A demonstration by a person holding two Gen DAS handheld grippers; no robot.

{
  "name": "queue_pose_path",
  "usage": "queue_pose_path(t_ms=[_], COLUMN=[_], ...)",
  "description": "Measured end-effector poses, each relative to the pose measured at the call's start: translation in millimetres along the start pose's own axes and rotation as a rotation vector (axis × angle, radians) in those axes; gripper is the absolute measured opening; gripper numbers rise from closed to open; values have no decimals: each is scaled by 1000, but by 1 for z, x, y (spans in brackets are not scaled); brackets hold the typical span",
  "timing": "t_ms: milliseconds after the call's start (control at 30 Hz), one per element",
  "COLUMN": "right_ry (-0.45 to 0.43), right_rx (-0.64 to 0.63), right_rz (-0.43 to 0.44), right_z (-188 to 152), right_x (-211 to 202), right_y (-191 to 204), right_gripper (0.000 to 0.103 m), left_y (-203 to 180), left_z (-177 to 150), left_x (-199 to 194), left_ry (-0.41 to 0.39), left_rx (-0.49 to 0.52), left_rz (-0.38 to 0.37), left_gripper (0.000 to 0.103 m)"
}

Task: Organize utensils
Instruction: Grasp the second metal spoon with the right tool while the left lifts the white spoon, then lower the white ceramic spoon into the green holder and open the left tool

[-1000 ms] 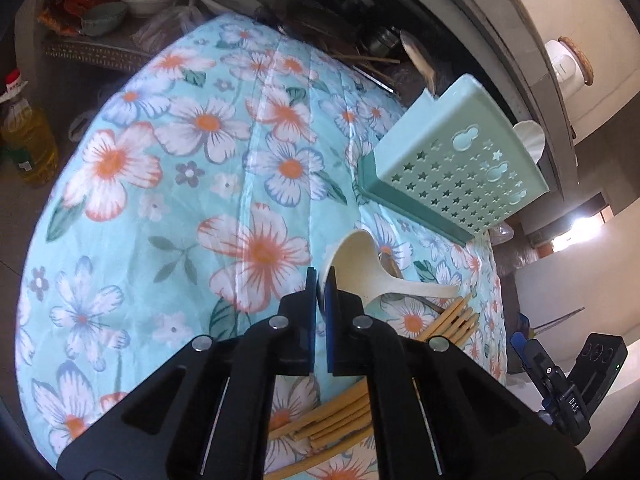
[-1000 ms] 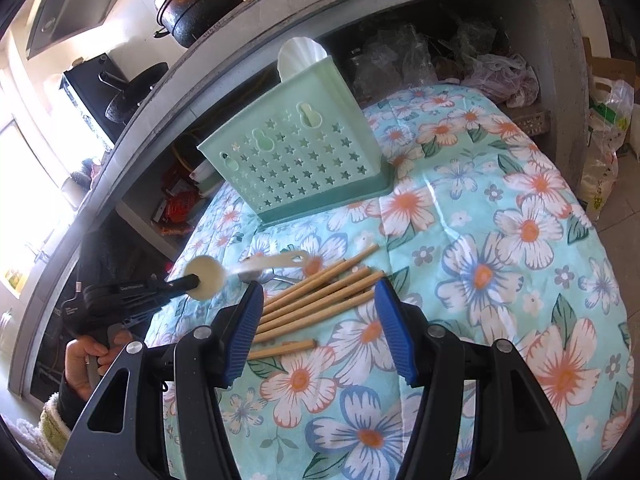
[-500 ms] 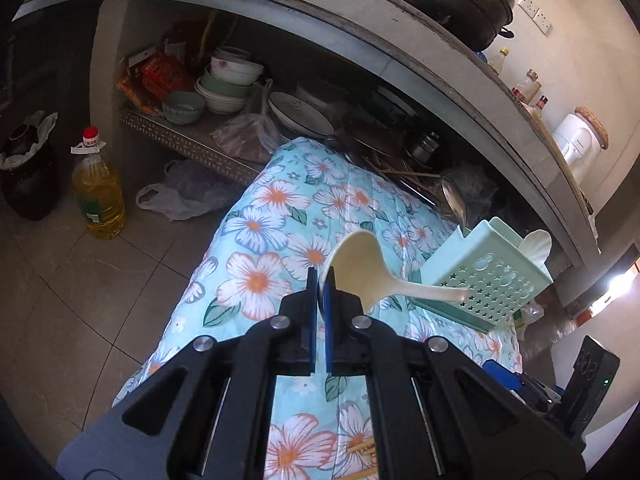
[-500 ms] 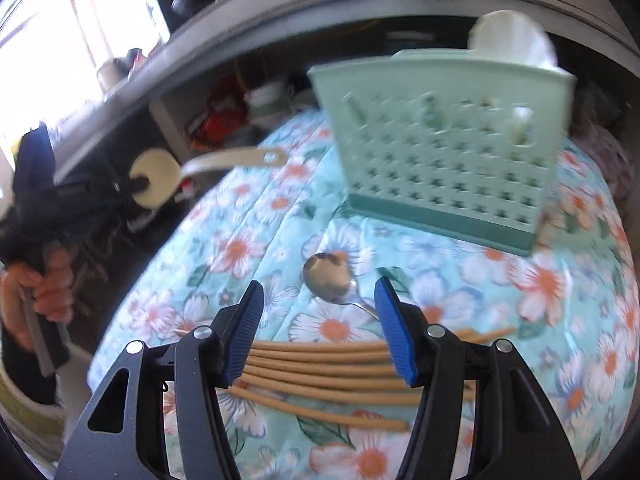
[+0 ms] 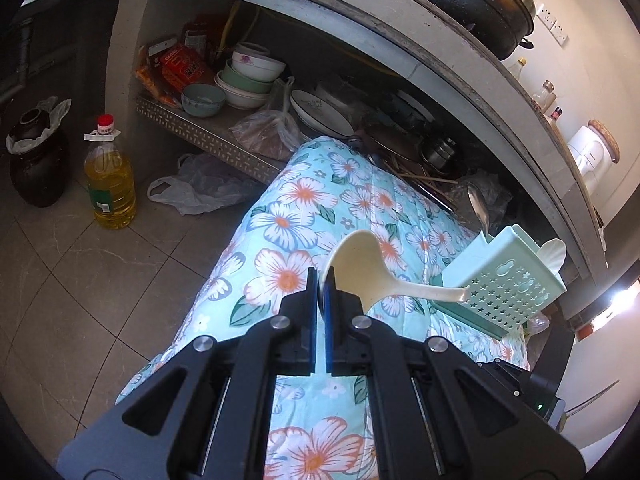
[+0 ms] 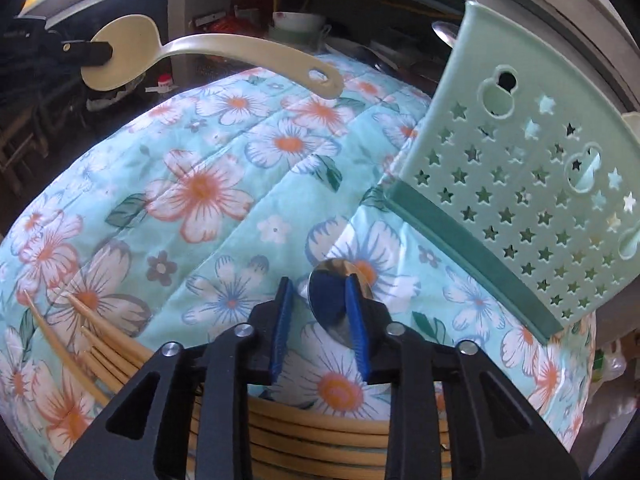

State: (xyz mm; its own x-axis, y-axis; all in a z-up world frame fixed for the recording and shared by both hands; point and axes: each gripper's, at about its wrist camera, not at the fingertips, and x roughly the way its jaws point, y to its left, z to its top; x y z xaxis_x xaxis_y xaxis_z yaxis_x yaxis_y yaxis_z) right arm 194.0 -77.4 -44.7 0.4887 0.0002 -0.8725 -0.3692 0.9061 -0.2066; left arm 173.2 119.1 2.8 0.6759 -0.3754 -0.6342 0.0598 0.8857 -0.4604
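My left hand-held gripper (image 5: 321,280), clamped on the cream rice paddle (image 5: 362,270), has lifted it clear of the floral surface (image 6: 200,184), handle now aimed at the green utensil caddy (image 6: 532,184). My right hand-held gripper (image 6: 320,312), jaws apart, has dropped from the chopsticks (image 6: 320,432) to straddle the metal spoon (image 6: 336,280) lying in front of the caddy.

We see open air above the floral cloth (image 6: 224,184) between the raised cream ladle (image 6: 208,50) and the green holder (image 6: 520,200). Our right gripper (image 6: 320,316) has the metal spoon (image 6: 340,300) just ahead, the chopsticks (image 6: 320,440) beneath, and the holder close at right.
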Motion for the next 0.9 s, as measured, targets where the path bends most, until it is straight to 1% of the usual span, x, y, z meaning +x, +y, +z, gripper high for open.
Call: queue_pose_path(t_ms=[33,133,233,333,467,600,733,800,900], right_ry=[-3,-26,-59,-104,-192,-287,-377,-422,-486], right_rx=[-7,-10,-1,35,142,290,409,448,492], right_rz=[-12,-29,-31,-20,30,103,160,162,168], right_z=[1,1,0,0,2,-4,-11,-15,-19], right_x=[-1,-2,-9,-22,-45,-74,-103,-118,-139], right_y=[2,4,3,-5,-28,-62,-93,-105,-119], right_gripper=[12,7,4,3,3,2,2,2,2], left_y=[0,0,-3,-7,-11,-16,-21,-27,-46], left_z=[0,1,2,3,5,6,7,9,16], left_x=[-1,-6,-11,-17,-26,-32,-37,-43,-55], left_ry=[-4,-20,-37,-57,-81,-98,-116,-143,-209], left_rx=[2,7,17,27,40,49,58,75,134], left_rz=[2,5,7,3,-2,-5,-16,-34,-65], left_gripper=[1,1,1,1,1,1,1,1,1])
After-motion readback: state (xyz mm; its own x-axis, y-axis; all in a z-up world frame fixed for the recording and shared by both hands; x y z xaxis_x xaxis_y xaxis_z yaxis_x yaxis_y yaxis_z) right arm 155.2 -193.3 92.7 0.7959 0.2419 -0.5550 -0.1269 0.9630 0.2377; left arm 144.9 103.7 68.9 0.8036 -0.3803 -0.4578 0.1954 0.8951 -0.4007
